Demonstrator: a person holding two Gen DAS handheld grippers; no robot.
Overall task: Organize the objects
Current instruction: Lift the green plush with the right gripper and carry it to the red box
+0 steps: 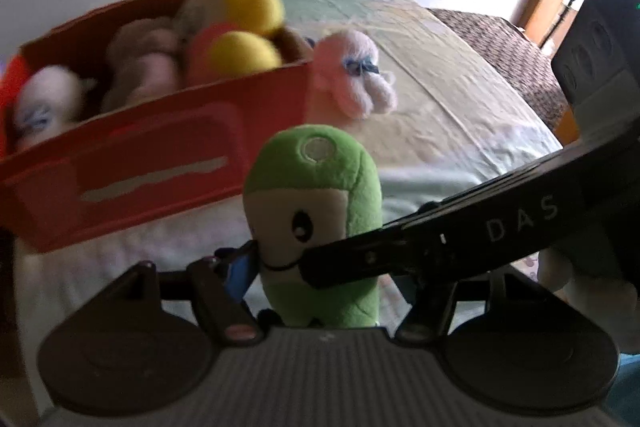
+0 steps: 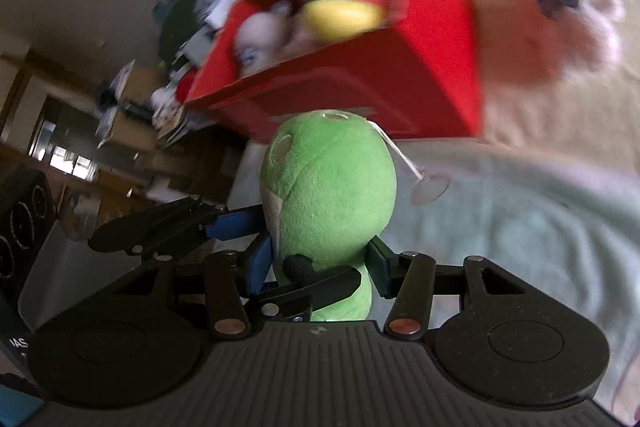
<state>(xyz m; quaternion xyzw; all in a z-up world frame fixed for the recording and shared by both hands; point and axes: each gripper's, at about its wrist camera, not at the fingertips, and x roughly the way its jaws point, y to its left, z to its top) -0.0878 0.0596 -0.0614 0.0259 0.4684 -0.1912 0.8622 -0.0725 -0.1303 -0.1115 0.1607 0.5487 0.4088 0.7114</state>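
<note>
Left wrist: left gripper [image 1: 316,263] clamps the green plush [image 1: 316,211], right gripper [image 1: 440,231] crossing its front; red box [image 1: 160,143] ahead-left

Right wrist: right gripper [image 2: 320,263] squeezes the green plush [image 2: 328,191]; red box [image 2: 360,71] just beyond, pink plush [image 2: 560,19] ahead-right

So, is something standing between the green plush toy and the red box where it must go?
Nothing visible blocks the way. Both grippers hold the green plush toy above the bed, near the red box. The box is open on top but already crowded with plush toys. The pink plush sits beside the box, off the path.
</note>
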